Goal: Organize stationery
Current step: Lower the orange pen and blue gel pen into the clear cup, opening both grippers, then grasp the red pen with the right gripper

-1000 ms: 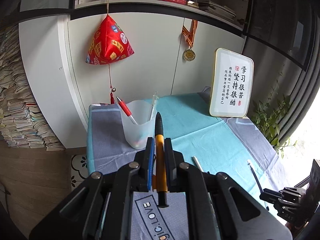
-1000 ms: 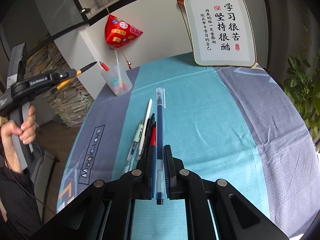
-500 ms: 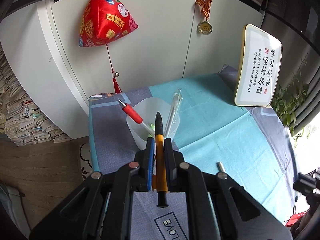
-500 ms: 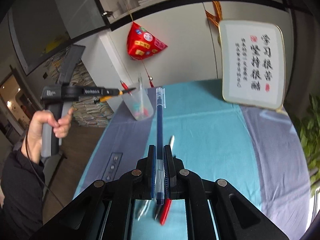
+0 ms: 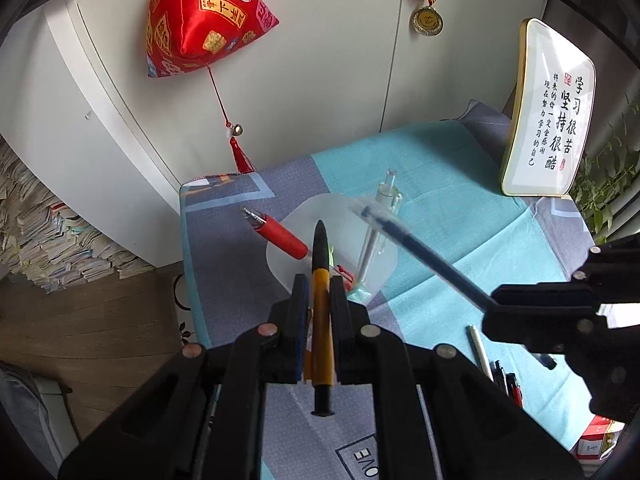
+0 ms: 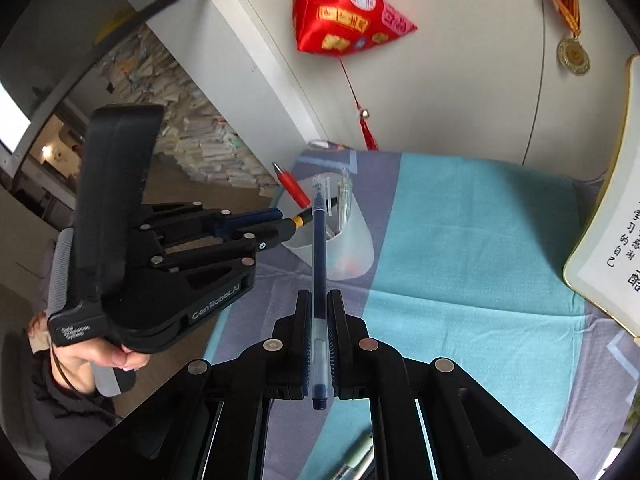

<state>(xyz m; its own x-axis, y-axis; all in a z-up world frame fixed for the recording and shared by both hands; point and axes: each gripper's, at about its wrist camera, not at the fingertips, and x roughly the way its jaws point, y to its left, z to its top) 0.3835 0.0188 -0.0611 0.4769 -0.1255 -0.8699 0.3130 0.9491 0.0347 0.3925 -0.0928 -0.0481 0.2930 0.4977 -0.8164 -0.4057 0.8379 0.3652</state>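
Observation:
A translucent plastic cup point(image 5: 378, 270) point(image 6: 352, 248) stands on the table and holds a red pen point(image 5: 280, 234) point(image 6: 294, 188) and a clear pen point(image 5: 382, 216) point(image 6: 344, 200). My left gripper point(image 5: 320, 284) point(image 6: 286, 222) is shut on an orange and black pen point(image 5: 322, 312), whose tip hangs over the cup's mouth. My right gripper point(image 6: 319, 300) point(image 5: 490, 304) is shut on a blue gel pen point(image 6: 319, 252) point(image 5: 416, 244), whose capped end reaches above the cup's rim from the right.
Several loose pens point(image 5: 496, 364) point(image 6: 356, 460) lie on the teal and grey tablecloth point(image 6: 460, 240) near the front. A framed calligraphy board point(image 5: 548, 116) leans at the right. A red ornament point(image 5: 200, 20) and a medal point(image 5: 427, 22) hang on the white cabinet behind.
Both grippers have moved in toward the cup with their pens. The orange pen's tip is now over the cup's mouth and the blue pen has come in beside it.

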